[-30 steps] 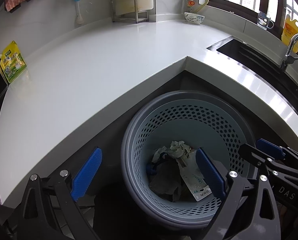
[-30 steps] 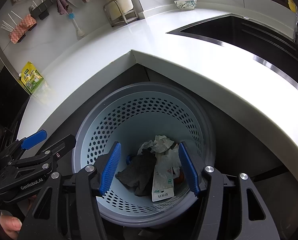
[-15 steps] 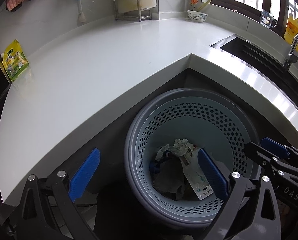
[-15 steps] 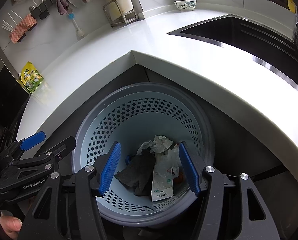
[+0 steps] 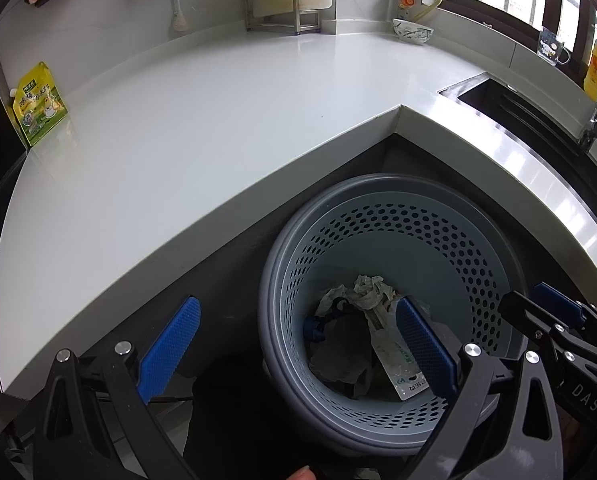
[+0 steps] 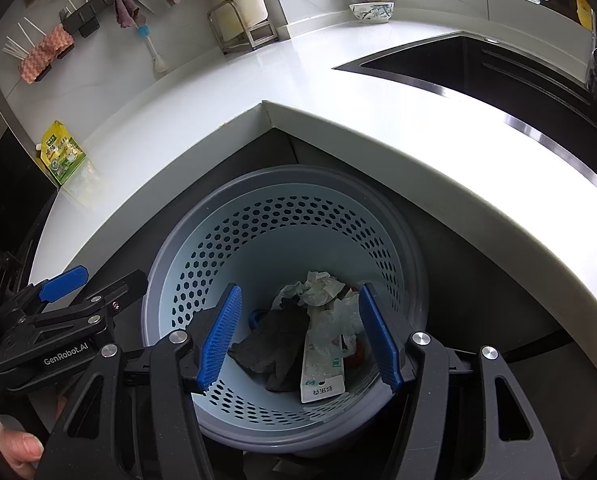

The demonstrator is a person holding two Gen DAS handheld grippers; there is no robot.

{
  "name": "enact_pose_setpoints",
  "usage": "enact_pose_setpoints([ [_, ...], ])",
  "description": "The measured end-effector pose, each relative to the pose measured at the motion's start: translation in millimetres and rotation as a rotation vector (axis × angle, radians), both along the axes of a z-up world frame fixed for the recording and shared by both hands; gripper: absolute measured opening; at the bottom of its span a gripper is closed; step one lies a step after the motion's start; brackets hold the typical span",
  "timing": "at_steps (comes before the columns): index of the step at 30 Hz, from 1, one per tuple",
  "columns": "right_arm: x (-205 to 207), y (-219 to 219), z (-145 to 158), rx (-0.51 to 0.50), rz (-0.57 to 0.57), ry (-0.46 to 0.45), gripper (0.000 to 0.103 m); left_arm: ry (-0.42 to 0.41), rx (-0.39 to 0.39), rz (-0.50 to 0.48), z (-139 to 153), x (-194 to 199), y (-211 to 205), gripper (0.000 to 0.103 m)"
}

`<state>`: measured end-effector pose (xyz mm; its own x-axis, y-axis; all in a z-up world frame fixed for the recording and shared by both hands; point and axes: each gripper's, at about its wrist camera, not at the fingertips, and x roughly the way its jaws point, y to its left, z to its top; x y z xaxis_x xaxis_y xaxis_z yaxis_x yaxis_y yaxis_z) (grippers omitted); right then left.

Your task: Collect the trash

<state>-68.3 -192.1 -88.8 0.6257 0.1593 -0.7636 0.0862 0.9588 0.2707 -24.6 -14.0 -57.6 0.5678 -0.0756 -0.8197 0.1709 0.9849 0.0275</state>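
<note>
Both tools, the left (image 5: 294, 354) and the right (image 6: 298, 338), hang spread and empty over the basket (image 6: 202, 240); the surface (image 5: 218, 112) looks cleared, so withdraw without snagging the rim.

Light is gleaming off the glossy white stone-like countertop (image 5: 226, 112), while the perforated plastic basket (image 6: 282, 220) (matt grey-blue) is holding crumpled paper (image 6: 318, 286) and dark cloth (image 6: 274, 344).
</note>
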Motion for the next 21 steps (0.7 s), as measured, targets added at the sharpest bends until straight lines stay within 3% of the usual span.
enact_pose_setpoints([
  [21, 0.3, 1.0, -0.5, -0.002, -0.001, 0.004, 0.059, 0.008, 0.003, 0.005, -2.4, 1.2, 0.2, 0.097],
])
